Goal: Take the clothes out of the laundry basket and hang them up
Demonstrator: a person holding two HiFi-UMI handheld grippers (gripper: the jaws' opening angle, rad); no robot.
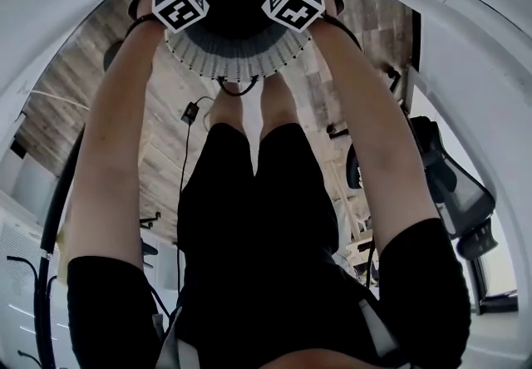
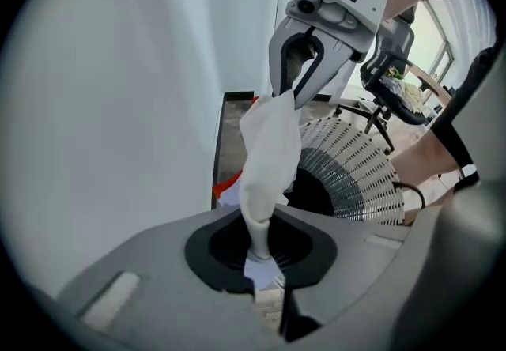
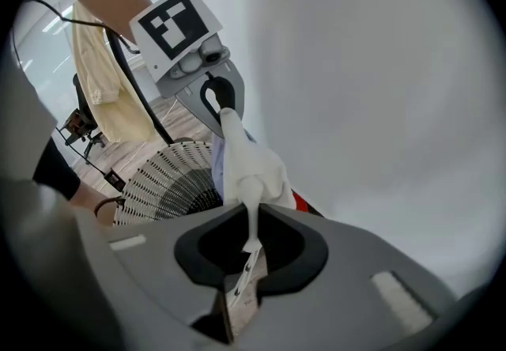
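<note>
We hold the left tongs (image 2: 263, 277) clenched on a thin corner of a white cloth (image 2: 269, 148), and the pads meet on it with no gap showing. The right tongs (image 3: 247, 258) are pinched just as tight on another narrow tip of the same cloth. The cloth runs from one pair to the other as a bunched band, so each pair looks along it to the other pair's tips closed on its far end. Seen from above, the two pairs sit close together, both pointing steeply down, with the cloth gathered just beyond their marker cubes.

Under both pairs stands the basket (image 1: 237, 60), white and ribbed with a dark inside. The cloth hangs over its mouth, and we cannot tell whether its lower folds touch anything inside. A red piece (image 2: 229, 181) shows just under the cloth, on the far side of the tongs from us. Whether it lies in the basket we cannot tell. A white wall (image 3: 371, 81) rises beyond the tongs. Behind the left tongs, out to their side, a cream garment (image 3: 99, 81) hangs over the plank floor (image 1: 125, 68).
</note>
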